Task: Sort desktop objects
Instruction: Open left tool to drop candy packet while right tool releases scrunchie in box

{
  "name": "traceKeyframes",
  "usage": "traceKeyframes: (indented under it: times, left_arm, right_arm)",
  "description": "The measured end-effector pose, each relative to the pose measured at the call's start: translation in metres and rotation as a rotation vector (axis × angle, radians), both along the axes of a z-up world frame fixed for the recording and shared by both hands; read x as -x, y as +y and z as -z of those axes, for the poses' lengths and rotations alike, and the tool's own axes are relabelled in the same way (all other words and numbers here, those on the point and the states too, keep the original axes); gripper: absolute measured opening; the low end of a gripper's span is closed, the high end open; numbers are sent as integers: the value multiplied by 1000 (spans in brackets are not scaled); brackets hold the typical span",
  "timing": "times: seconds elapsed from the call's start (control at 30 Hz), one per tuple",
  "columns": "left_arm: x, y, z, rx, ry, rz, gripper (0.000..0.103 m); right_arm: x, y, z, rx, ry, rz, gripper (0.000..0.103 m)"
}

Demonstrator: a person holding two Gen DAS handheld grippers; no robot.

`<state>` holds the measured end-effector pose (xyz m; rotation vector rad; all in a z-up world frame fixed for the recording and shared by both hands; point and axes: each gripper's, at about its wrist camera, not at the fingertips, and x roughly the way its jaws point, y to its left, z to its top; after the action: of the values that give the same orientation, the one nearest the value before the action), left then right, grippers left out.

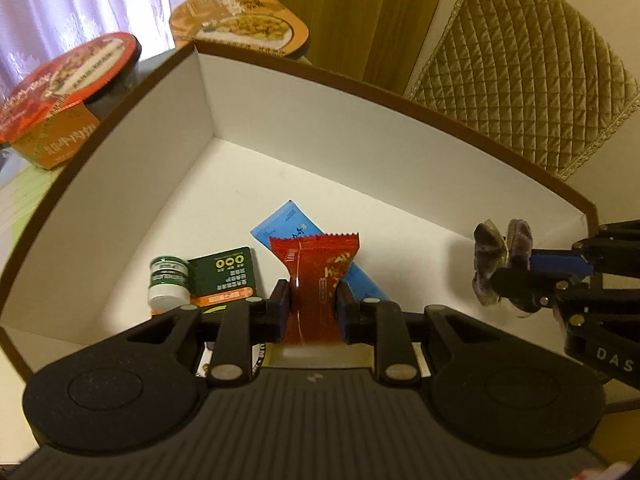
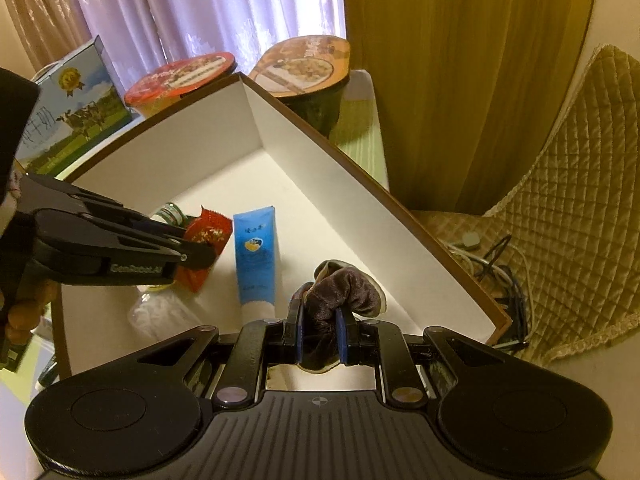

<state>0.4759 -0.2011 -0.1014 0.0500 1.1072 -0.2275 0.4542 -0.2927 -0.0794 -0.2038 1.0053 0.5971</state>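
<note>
A white box with a brown rim fills both views. My left gripper is shut on a red snack packet, held above the box floor. Over the box's right side, my right gripper is shut on a purple velvet scrunchie. On the box floor lie a blue tube, a small green-labelled jar and a green card.
Two instant noodle bowls, one red and one orange-brown, stand behind the box. A milk carton box stands at the left. A quilted chair and cables are to the right.
</note>
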Motion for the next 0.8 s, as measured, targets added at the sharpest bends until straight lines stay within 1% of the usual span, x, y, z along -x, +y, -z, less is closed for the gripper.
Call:
traceKeyframes:
  times: [0.17, 0.23, 0.33, 0.43, 0.6, 0.63, 0.67, 0.7, 0.73, 0.77, 0.8]
  left_arm:
    - [-4, -4, 8, -32, 7, 10, 20]
    - [-4, -3, 9, -35, 12, 12, 23]
    - [-2, 0, 8, -32, 12, 8, 24]
    - [-1, 3, 7, -42, 10, 4, 28]
    - [2, 9, 3, -60, -2, -1, 31]
    - [2, 11, 2, -65, -3, -2, 35]
    - [3, 12, 1, -71, -4, -6, 42]
    - [3, 13, 0, -75, -7, -11, 45]
    - [3, 14, -1, -77, -11, -12, 48]
    - [4, 15, -3, -76, -15, -13, 49]
    - [5, 16, -5, -75, -19, -14, 51]
  right_arm:
    - [-3, -1, 3, 5, 7, -2, 13]
    - [-4, -2, 3, 8, 7, -2, 13]
    - [-4, -2, 4, 13, 4, -5, 13]
    - [-5, -1, 5, 26, -1, -11, 13]
    - [-4, 2, 7, 50, -18, -18, 13]
    - [-4, 4, 7, 58, -29, -23, 17]
    - [-3, 5, 7, 64, -38, -27, 29]
    - [-3, 6, 7, 67, -52, -26, 37]
    - [-1, 6, 6, 70, -71, -23, 56]
    - [0, 6, 5, 73, -90, -18, 68]
    - [2, 6, 4, 72, -102, -20, 70]
